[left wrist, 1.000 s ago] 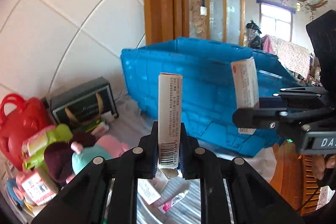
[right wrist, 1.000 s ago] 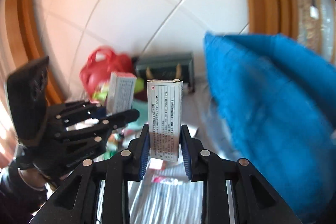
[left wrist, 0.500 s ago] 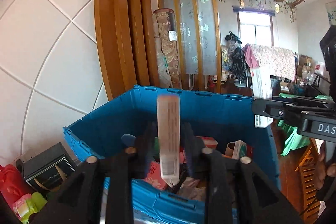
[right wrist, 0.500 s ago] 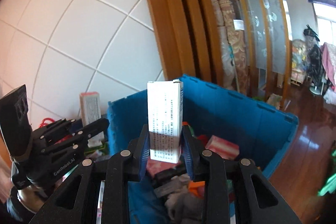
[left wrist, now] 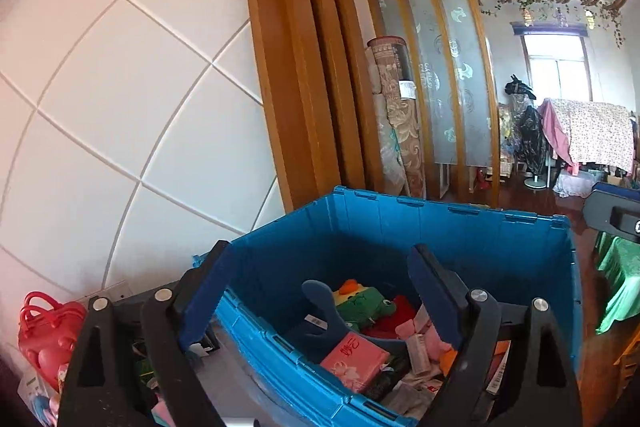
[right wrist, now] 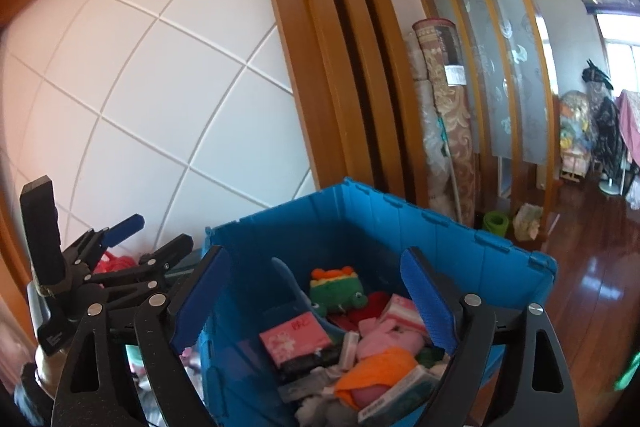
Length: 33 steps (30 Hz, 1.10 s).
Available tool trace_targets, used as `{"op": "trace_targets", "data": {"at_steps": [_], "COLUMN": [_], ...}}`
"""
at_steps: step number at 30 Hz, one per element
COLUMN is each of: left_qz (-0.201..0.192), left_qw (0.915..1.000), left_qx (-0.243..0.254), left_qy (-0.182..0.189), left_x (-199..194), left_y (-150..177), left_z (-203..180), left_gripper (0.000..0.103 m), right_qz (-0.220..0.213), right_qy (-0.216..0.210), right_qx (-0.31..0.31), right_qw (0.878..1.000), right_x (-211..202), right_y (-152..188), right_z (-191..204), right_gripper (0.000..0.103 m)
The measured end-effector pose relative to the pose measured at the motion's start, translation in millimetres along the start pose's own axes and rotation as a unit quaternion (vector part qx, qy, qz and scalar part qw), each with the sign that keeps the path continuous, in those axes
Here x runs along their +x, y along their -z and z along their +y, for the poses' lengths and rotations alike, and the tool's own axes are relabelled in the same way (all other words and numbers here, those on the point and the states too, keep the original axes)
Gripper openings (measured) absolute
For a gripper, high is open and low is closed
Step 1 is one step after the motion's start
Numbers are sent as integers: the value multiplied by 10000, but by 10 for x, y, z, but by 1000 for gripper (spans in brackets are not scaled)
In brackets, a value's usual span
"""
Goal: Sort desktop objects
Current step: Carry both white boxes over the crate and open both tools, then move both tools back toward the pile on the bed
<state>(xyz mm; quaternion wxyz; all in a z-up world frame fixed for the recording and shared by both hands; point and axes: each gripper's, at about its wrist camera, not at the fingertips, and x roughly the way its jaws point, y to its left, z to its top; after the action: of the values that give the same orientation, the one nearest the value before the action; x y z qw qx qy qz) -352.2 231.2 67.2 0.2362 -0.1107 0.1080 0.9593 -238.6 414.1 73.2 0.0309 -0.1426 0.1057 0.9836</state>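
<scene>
A blue plastic crate (left wrist: 440, 205) (right wrist: 400, 203) stands right in front of both grippers. It holds a green frog plush (left wrist: 364, 303) (right wrist: 338, 291), a pink box (left wrist: 354, 353) (right wrist: 294, 341), an orange knit item (right wrist: 380, 363) and small cartons. My left gripper (left wrist: 316, 267) hangs over the crate's near left corner, its jaws opening wide with nothing between them. My right gripper (right wrist: 314, 267) is above the near wall, jaws likewise opening and empty. In the right wrist view the left gripper (right wrist: 154, 233) shows at the left, spread apart.
A red bag (left wrist: 48, 323) and small items lie on the table left of the crate. A white panelled wall and a wooden frame (left wrist: 296, 67) rise behind. Rolled carpets (right wrist: 444, 115) lean by it. Wooden floor (right wrist: 592, 267) lies to the right.
Both grippers rose from table level to above the crate, each with an upright carton. Both jaws then spread wide, and the cartons are gone from between them.
</scene>
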Motion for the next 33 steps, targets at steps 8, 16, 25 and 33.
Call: {"op": "trace_targets", "data": {"at_steps": [8,16,25,33], "left_qz": [349,539,825,1003], "left_qw": [9977,9920,9818,9634], "left_qx": [-140,-316,-419,-582], "left_qy": [-572,-1098,-1656,-2419], "left_x": [-124,-391,-913,-1604], "left_y": [395,752,1141,1567], "left_z": [223,583,1292,2244], "left_gripper": [89,89,89,89], "right_qz": [85,279,445,744], "right_qy": [-326,-552,-846,-1116], "right_qx": [-192,-186,-330,-398], "right_qw": [9992,9979,9949,9902], "right_x": [76,-2,-80,-55], "right_y": [164,312,498,895], "right_z": [93,353,1122,1946], "right_gripper": [95,95,99,99]}}
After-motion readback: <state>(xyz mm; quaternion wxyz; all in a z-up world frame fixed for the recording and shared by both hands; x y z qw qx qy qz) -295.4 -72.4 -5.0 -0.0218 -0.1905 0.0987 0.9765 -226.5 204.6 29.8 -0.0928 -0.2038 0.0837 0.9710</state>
